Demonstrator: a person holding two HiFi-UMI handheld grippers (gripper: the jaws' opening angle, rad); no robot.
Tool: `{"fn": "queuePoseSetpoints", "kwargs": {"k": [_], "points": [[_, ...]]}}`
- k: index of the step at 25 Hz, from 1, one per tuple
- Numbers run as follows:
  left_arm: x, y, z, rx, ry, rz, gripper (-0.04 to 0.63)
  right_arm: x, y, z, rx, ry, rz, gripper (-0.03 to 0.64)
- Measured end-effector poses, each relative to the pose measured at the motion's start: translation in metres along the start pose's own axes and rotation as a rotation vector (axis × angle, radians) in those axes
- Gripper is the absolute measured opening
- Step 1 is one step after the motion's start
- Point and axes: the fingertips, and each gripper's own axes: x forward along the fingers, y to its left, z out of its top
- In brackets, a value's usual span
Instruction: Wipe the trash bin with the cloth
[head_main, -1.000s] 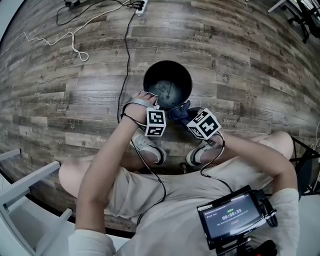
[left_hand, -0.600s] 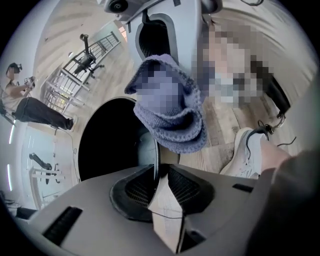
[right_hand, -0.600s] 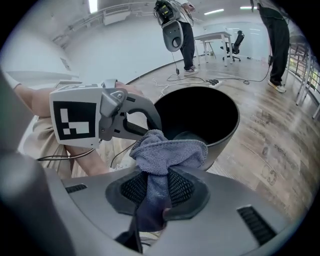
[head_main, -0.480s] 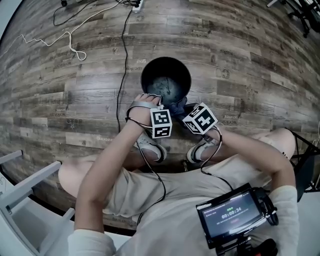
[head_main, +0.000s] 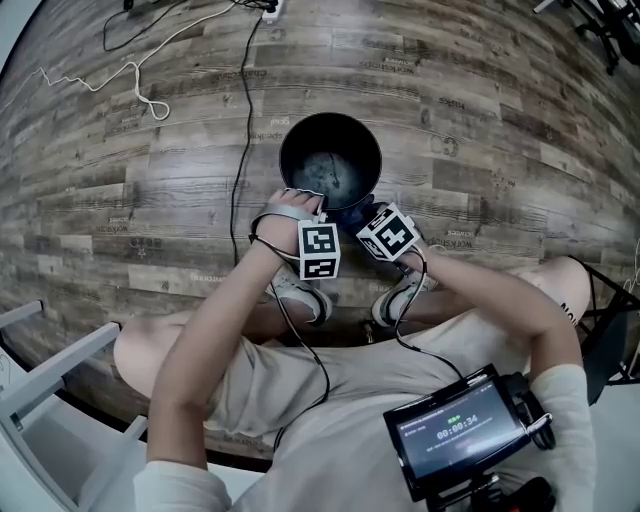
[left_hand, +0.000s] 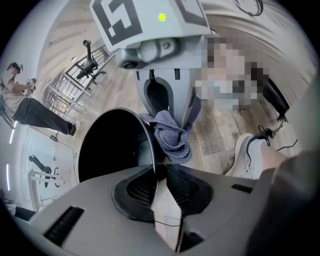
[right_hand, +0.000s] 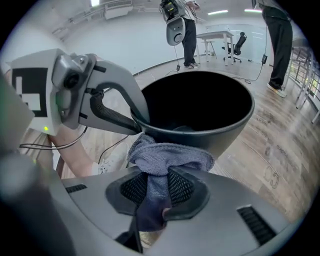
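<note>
A round black trash bin (head_main: 330, 165) stands on the wood floor in front of the seated person's feet. My left gripper (head_main: 312, 207) sits at its near rim. In the left gripper view the thin rim (left_hand: 145, 142) runs between the jaws of the left gripper (left_hand: 156, 172), which are closing onto it. My right gripper (head_main: 357, 216) is shut on a blue-grey cloth (right_hand: 167, 157). The bunched cloth (left_hand: 172, 137) lies against the bin's outer wall (right_hand: 220, 135) just under the rim, beside the left gripper (right_hand: 136, 121).
A black cable (head_main: 240, 110) and a white cable (head_main: 140, 85) lie on the floor left of the bin. Two shoes (head_main: 300, 295) (head_main: 398, 300) rest just behind the grippers. A white frame (head_main: 50, 370) stands at lower left. People and desks are far off.
The right gripper has moved left and up with the cloth, closer to the bin and the left gripper. The left gripper has edged right along the rim. The bin sits slightly further left.
</note>
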Motion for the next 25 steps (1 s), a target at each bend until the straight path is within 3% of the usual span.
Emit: {"fn": "queuePoseSetpoints", "kwargs": {"k": [17, 25], "points": [[-0.004, 0.001, 0.007, 0.033, -0.05, -0.002, 0.072, 0.111, -0.056, -0.06, -0.031, 0.058, -0.123, 0.089], [-0.002, 0.001, 0.006, 0.035, -0.038, -0.006, 0.072, 0.144, -0.065, -0.081, -0.012, 0.142, -0.167, 0.089]]}}
